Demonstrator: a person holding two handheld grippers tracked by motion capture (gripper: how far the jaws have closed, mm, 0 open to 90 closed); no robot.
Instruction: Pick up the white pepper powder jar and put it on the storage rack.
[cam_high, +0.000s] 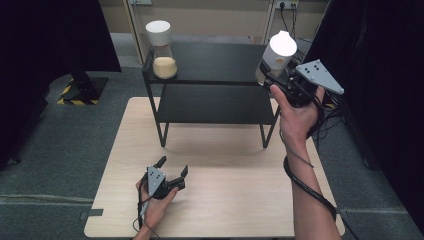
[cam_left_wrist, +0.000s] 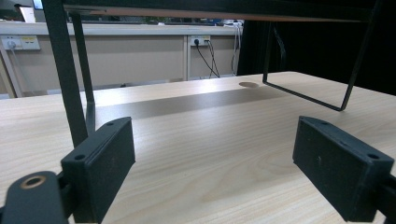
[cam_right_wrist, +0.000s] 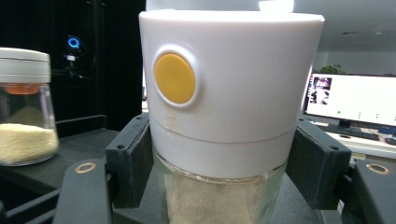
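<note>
From the high view, the right gripper (cam_high: 272, 75) is raised at the far right end of the black shelf (cam_high: 210, 62), its fingers closed around the glass body of a white-lidded jar (cam_high: 277, 52) just below the lid. The jar stands upright, its long axis vertical, at or just off the shelf's right edge; whether its base touches the top board cannot be told. A second jar (cam_high: 162, 50), with pale yellow grains in it, stands on the top board at the left end, well apart from the first. The left gripper (cam_high: 170, 175) rests low on the desk (cam_high: 225, 200) near the person's side, its fingers spread wide and holding nothing, far from both jars, so the right hand is plainly the one placed to carry the job.

In the left gripper view, the two black fingers (cam_left_wrist: 100, 168) stand wide apart over bare wood, pointing under the shelf between its thin legs (cam_left_wrist: 65, 70).

In the right gripper view, the held jar (cam_right_wrist: 229, 93) sits square between the fingers (cam_right_wrist: 133, 158), which press on either side where the white lid meets the glass; a yellow button faces the camera and pale powder shows below. The other jar (cam_right_wrist: 25, 107) stands to the left on the shelf, so any move to set this one beside it would run leftward along the board, I judge
</note>
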